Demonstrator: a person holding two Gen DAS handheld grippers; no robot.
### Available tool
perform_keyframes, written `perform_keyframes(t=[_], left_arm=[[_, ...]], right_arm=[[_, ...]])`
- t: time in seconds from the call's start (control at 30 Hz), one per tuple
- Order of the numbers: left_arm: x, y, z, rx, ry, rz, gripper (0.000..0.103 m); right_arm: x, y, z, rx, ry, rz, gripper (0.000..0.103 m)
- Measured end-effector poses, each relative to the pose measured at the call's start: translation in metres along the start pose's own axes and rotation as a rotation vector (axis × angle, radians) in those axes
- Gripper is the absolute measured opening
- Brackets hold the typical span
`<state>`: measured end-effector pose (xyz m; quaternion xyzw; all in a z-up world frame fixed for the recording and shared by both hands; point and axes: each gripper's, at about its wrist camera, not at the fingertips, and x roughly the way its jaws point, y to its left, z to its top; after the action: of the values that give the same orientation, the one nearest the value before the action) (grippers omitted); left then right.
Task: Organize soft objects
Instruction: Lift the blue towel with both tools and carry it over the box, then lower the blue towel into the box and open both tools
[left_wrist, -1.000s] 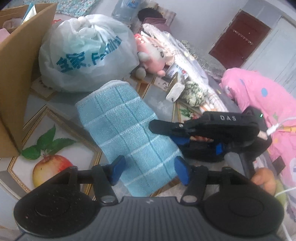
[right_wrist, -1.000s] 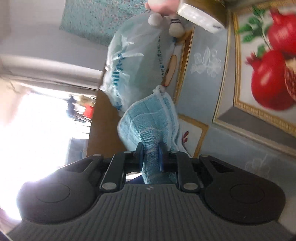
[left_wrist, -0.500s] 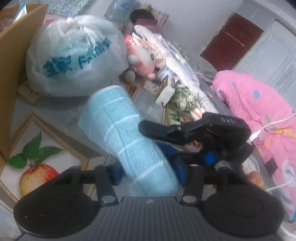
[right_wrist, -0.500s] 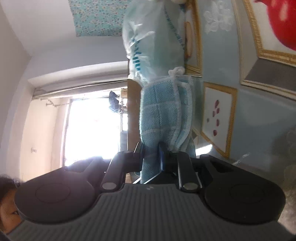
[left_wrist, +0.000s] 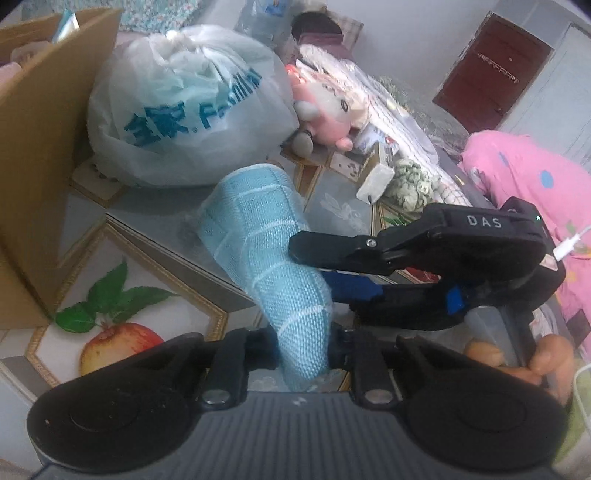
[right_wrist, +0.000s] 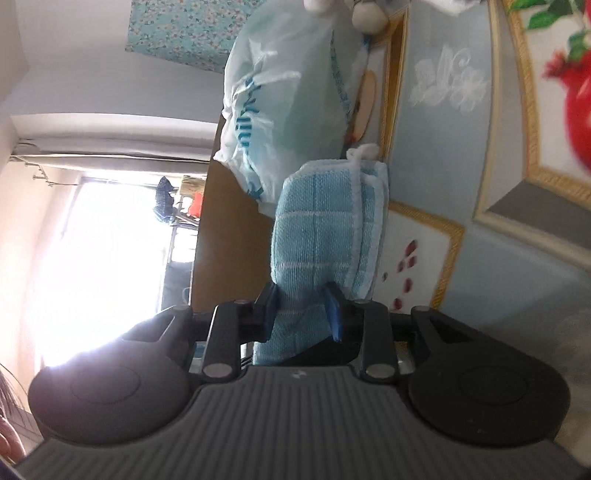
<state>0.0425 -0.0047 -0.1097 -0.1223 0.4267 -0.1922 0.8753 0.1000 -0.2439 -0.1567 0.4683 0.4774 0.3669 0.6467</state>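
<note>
Towel (left_wrist: 266, 258) first: the blue checked cloth is bunched into a loose roll, lifted off the fruit-print table (left_wrist: 122, 254), and its long axis runs straight away from the left gripper (left_wrist: 301, 354) toward the white plastic bag (left_wrist: 184, 110). Near end sits right between the left one's blue pads, which have just been closing and now pinch it tight. The right gripper (left_wrist: 332, 273) comes in from the right, crosswise to the roll, a bit farther up it. Its jaws have just been opening; in its own view the cloth (right_wrist: 325, 229) is between the fingers (right_wrist: 334, 314), but I can't tell if they press on it, looks like a handover to me. So the left hand is the nearer one and whatever comes next hinges on its grip at that end.

Compared with a second ago: the towel lay flat and spread on the table with the left jaws wide apart around its near corner, and the right was clamped hard. Further back, the pink plush (left_wrist: 328, 114) and the cardboard box (left_wrist: 33, 166) look unmoved.
</note>
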Motion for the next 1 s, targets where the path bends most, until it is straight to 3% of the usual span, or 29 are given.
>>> perform_keyframes(t=[0.23, 0.37, 0.47, 0.63, 0.83, 1.0], left_arm=[[-0.072, -0.004, 0.01, 0.037, -0.187, 0.021, 0.017], [-0.12, 0.003, 0.025, 0.054, -0.313, 0.08, 0.017], [-0.143, 0.021, 0.041, 0.051, -0.355, 0.141, 0.017], [-0.157, 0.078, 0.076, -0.044, -0.297, 0.192, 0.017], [-0.136, 0.165, 0.121, -0.262, -0.12, 0.212, 0.017], [-0.113, 0.212, 0.13, -0.382, -0.003, 0.281, 0.017]], right_arm=[[0.01, 0.082, -0.005, -0.225, 0.039, 0.068, 0.026], [0.037, 0.142, 0.002, -0.381, 0.076, 0.122, 0.026], [0.071, 0.177, 0.011, -0.453, 0.111, 0.13, 0.026], [0.153, 0.214, 0.037, -0.491, 0.206, 0.054, 0.026], [0.268, 0.238, 0.062, -0.563, 0.336, -0.178, 0.026], [0.339, 0.231, 0.061, -0.535, 0.434, -0.339, 0.026]])
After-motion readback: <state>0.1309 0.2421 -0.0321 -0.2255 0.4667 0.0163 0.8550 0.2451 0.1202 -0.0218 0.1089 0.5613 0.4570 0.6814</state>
